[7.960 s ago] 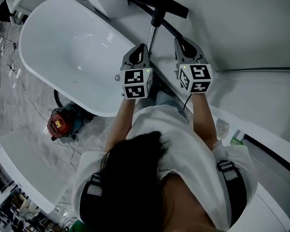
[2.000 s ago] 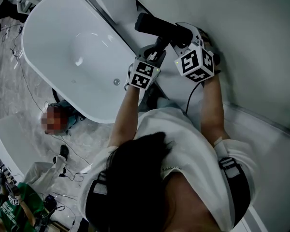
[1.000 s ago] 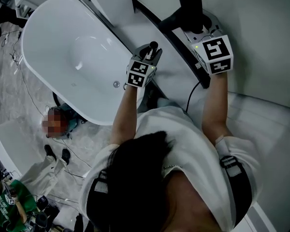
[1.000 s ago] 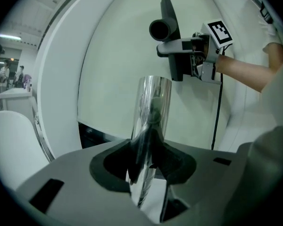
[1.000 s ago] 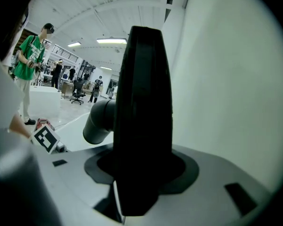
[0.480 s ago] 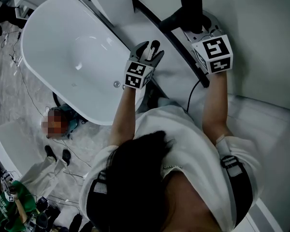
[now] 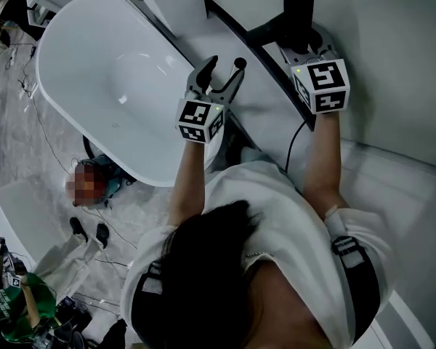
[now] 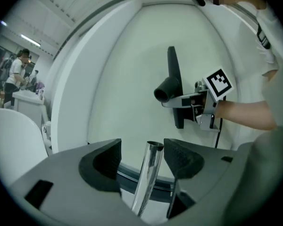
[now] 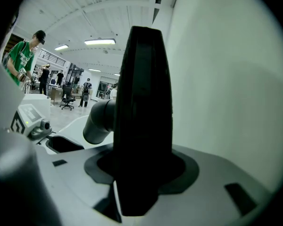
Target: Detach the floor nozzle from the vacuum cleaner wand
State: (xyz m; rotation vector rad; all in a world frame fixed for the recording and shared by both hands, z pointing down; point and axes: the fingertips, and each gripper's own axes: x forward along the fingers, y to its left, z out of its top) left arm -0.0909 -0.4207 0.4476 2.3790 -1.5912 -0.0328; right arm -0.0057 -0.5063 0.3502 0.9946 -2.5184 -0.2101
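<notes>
The right tool [image 7: 303,41] was clamped across the floor nozzle [image 9: 144,102], holding it upright and well apart from the wand [image 8: 149,173]. The nozzle looked like light, rigid plastic, best gripped on its flat body. The left tool [image 7: 222,75] had just been opening wide, and the stiff, probably slippery wand stood loose between its jaws.

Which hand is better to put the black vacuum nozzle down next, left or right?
Right, most likely. The right tongs are clamped on the floor nozzle, which is already off the wand. The left tongs have just been opening, with the wand between them, not gripped.
</notes>
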